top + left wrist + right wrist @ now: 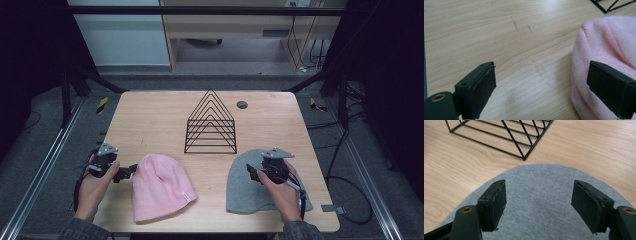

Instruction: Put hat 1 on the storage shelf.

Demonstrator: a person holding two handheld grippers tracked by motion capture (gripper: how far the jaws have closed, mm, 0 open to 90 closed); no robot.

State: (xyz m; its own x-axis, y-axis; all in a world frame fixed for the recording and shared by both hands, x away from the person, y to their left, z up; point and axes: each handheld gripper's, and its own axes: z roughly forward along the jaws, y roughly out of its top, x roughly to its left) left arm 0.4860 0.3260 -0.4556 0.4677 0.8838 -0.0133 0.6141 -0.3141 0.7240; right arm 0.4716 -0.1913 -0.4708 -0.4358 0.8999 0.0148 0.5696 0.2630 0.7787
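High view first: we've got 2 beanies on a wooden table (150, 107) and a black wire rack (211, 124) standing between and behind them, with nothing sitting in its slots as far as we can see. The pink beanie (160, 187) lies flat at the front left, the grey beanie (245, 185) at the front right.

The left gripper (131, 170) sits low at the table's left edge, its tips just beside the pink beanie's left side. The right gripper (251, 172) hangs over the grey beanie, roughly above its middle.

The left gripper view gives us what the high one can't: the jaws stand wide apart, bare table (524, 50) between them, and the right-hand jaw sits in front of the pink beanie (609, 42); we can't tell if it's touching the knit. A corner of the rack (609, 6) peeks in at top right.

The right gripper view shows those jaws spread wide too, nothing gripped, with the grey beanie (539, 202) spread out under and between them and the rack (506, 135) lying past its rounded top edge.
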